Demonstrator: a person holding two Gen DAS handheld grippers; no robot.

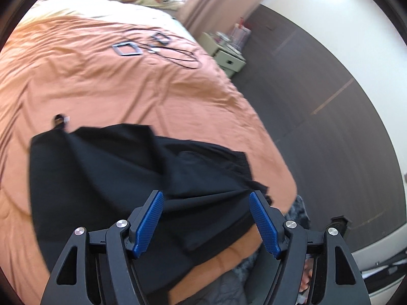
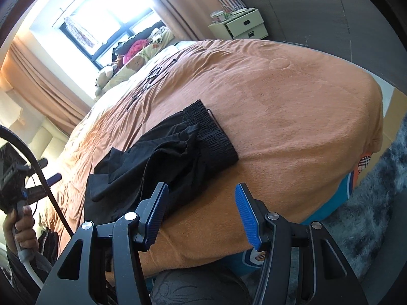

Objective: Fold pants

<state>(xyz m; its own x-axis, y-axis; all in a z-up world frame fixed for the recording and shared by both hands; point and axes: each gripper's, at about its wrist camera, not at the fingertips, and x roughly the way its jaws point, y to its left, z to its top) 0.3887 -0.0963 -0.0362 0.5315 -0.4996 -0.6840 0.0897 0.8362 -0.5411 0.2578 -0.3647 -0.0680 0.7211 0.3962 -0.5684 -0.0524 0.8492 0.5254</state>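
Black pants (image 1: pixel 101 172) lie crumpled in a loose heap on the orange blanket (image 1: pixel 127 84) near the bed's front edge. In the right wrist view the pants (image 2: pixel 165 157) show an elastic waistband (image 2: pixel 211 132) on their far right side. My left gripper (image 1: pixel 206 194) hangs open just above the heap; the black cloth lies under its spread blue pads and is not pinched. My right gripper (image 2: pixel 201 186) is open over the blanket (image 2: pixel 292 117) at the front edge, with the pants just left of its left finger and nothing between the pads.
Thin cables and two square frames (image 1: pixel 127 49) lie farther up the bed. Pillows and soft toys (image 2: pixel 132 63) sit at its far end under the window. A white nightstand (image 2: pixel 244 24) stands past the bed's corner. A grey rug (image 2: pixel 381 203) covers the floor in front.
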